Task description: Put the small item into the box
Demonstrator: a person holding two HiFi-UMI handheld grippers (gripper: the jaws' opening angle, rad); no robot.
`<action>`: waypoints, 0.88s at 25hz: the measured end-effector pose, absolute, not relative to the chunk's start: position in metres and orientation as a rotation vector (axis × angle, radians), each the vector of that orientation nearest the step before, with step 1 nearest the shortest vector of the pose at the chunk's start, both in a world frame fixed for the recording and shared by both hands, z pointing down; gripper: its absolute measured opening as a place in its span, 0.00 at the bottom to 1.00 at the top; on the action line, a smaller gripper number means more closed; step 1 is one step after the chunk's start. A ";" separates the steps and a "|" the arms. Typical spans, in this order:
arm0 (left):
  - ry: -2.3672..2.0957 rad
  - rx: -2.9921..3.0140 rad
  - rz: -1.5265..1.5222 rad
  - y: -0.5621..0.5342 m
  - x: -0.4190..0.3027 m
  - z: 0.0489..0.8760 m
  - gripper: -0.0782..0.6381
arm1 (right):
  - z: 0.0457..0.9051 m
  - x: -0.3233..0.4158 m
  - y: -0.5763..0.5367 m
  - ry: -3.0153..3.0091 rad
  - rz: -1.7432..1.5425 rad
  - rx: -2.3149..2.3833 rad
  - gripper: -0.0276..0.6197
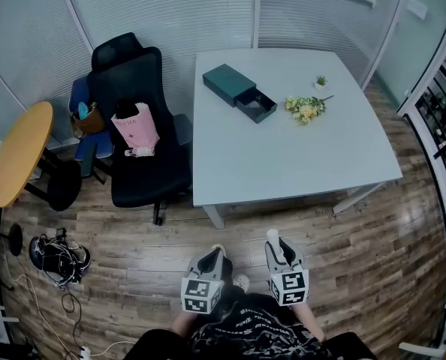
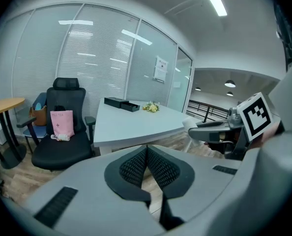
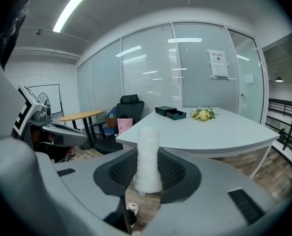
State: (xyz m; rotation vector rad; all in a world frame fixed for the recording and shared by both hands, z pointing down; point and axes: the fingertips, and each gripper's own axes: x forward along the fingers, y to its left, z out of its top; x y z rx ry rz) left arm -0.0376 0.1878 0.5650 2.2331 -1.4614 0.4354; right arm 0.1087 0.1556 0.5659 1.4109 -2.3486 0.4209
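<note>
Floorboards take up the lower part of the head view, where a person stands well short of a pale grey table (image 1: 298, 156) with a gripper in each hand. The left gripper (image 1: 216, 253) and the right gripper (image 1: 280, 247) are side by side, both pointing at the table. A small white roll (image 1: 272, 235) sticks up from the right one. On the far left part of the tabletop lies a dark green box (image 1: 229, 83) with its drawer (image 1: 256, 105) pulled out. A bunch of yellow flowers (image 1: 305, 109) lies just beside the drawer, and a tiny potted plant (image 1: 321, 82) stands behind the flowers. Left of the table is a black office chair (image 1: 137, 148) with a pink bag (image 1: 135, 126) on its seat. Further left there is a round wooden table (image 1: 20, 152), and cables (image 1: 58, 259) lie tangled on the floor.

In the left gripper view the two dark pads (image 2: 135, 167) are pressed together at their tips with nothing between them. The box (image 2: 122, 103) and flowers (image 2: 151, 107) show small on the table ahead, well away.

In the right gripper view the jaws pinch the white roll (image 3: 148, 151) upright between their pads, its top rising above them. The box (image 3: 170, 113) sits far beyond it on the table, drawer open, and the flowers (image 3: 203, 114) are to its right.
</note>
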 end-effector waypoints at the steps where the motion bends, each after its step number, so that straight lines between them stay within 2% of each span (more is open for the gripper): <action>1: -1.475 2.214 0.426 0.182 -0.043 0.567 0.14 | 0.566 0.109 0.152 -2.348 0.425 1.416 0.25; 8: -1.505 2.183 0.391 0.117 -0.060 0.573 0.14 | 0.570 0.112 0.108 -2.320 0.427 1.455 0.25; 22: -1.268 2.369 0.423 -0.035 -0.034 0.562 0.14 | 0.555 0.116 -0.019 -2.208 0.456 1.614 0.25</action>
